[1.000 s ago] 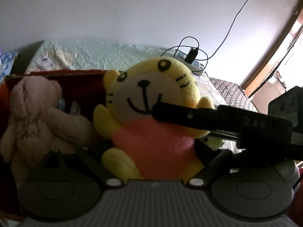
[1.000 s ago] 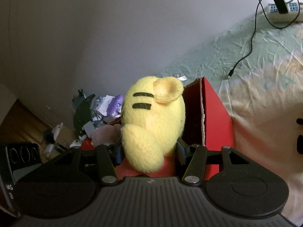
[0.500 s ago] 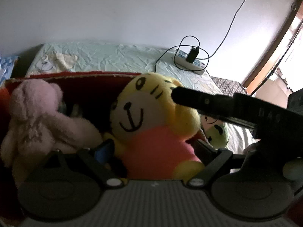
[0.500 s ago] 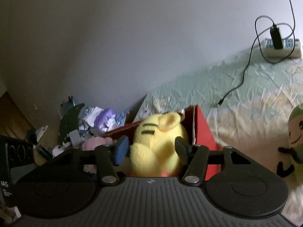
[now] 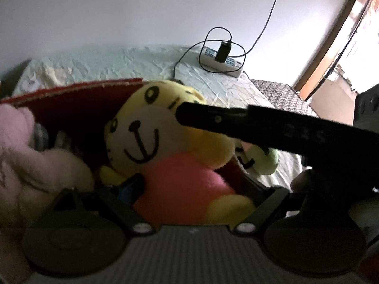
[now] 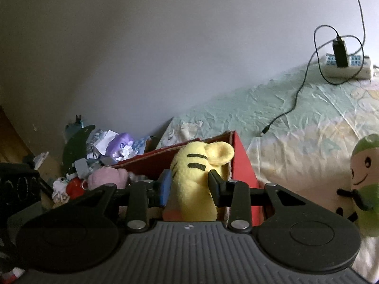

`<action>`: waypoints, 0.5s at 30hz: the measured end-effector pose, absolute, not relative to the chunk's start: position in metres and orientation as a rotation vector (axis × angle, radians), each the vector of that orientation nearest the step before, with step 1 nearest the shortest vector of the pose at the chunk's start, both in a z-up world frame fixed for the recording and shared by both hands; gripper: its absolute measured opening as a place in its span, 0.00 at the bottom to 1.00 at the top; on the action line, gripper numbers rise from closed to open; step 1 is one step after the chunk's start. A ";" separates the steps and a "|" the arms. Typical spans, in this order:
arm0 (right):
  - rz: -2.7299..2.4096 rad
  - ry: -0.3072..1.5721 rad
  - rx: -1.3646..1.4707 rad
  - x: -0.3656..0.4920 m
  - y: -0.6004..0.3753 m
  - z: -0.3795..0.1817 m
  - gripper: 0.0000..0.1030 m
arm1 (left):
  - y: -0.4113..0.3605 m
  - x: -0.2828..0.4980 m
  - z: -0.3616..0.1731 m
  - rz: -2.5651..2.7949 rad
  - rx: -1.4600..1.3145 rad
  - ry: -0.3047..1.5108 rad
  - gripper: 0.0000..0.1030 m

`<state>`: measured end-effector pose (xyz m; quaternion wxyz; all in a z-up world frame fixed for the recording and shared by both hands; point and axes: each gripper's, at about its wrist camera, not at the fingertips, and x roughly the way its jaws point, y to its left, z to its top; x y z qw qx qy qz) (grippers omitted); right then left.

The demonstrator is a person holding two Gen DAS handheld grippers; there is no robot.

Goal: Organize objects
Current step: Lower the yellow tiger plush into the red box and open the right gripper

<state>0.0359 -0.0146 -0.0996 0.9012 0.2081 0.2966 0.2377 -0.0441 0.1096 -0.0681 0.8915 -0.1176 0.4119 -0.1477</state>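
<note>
Yellow tiger plush with pink belly sits in red cardboard box, both grippers, left gripper and right gripper, spread wide around it.

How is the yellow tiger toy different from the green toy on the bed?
The yellow tiger toy sits inside the red box; the green toy lies outside it on the bed. The tiger toy has black stripes and a pink tummy; the green toy has a pale face. Both are smiling soft toys.
</note>
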 end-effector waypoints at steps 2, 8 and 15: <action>0.492 0.615 0.436 0.036 -0.015 -0.102 0.37 | 0.113 -0.042 -0.071 -0.314 -0.275 0.865 0.88; 0.484 0.610 0.417 0.033 -0.012 -0.110 0.37 | 0.111 -0.039 -0.078 -0.303 -0.258 0.878 0.91; 0.491 0.559 0.398 0.028 -0.010 -0.114 0.37 | 0.110 -0.038 -0.080 -0.300 -0.250 0.885 0.92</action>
